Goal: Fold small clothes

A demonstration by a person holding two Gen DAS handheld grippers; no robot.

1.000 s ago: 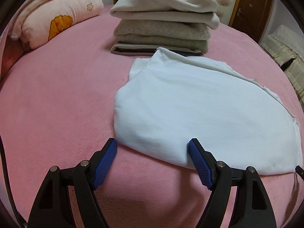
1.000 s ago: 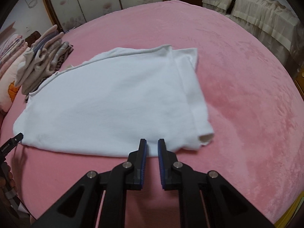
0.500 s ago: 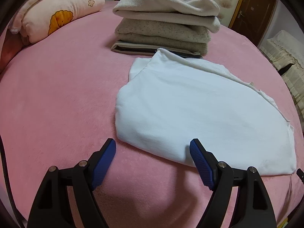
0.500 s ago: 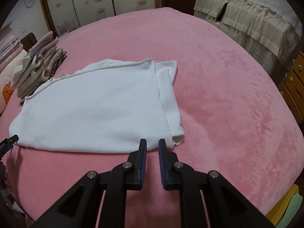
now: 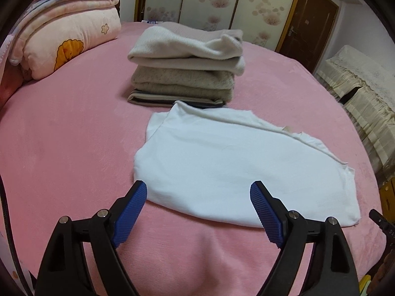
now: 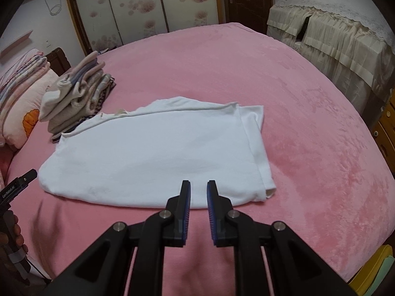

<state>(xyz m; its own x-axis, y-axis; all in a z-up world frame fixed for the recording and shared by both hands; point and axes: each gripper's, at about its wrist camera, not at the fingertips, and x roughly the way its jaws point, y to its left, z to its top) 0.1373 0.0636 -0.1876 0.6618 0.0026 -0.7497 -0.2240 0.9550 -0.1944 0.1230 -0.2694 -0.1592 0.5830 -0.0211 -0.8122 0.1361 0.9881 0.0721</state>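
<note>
A white garment [image 5: 237, 162] lies folded over on the pink bed; it also shows in the right wrist view [image 6: 153, 153]. My left gripper [image 5: 198, 192] is wide open and empty, raised just before the garment's near left edge. My right gripper [image 6: 198, 190] has its jaws nearly closed with a narrow gap, holds nothing, and hovers before the garment's near right edge. The right sleeve end [image 6: 269, 192] lies just right of it.
A stack of folded clothes [image 5: 187, 66] stands behind the garment, also in the right wrist view [image 6: 76, 96]. A pink quilt and pillow [image 5: 66, 34] lie far left. A cream-covered bed [image 6: 340, 24] and a wooden drawer unit [image 6: 385, 128] stand to the right.
Both grippers have pulled back and risen away from the garment. The garment lies still. The right jaws opened very slightly.
</note>
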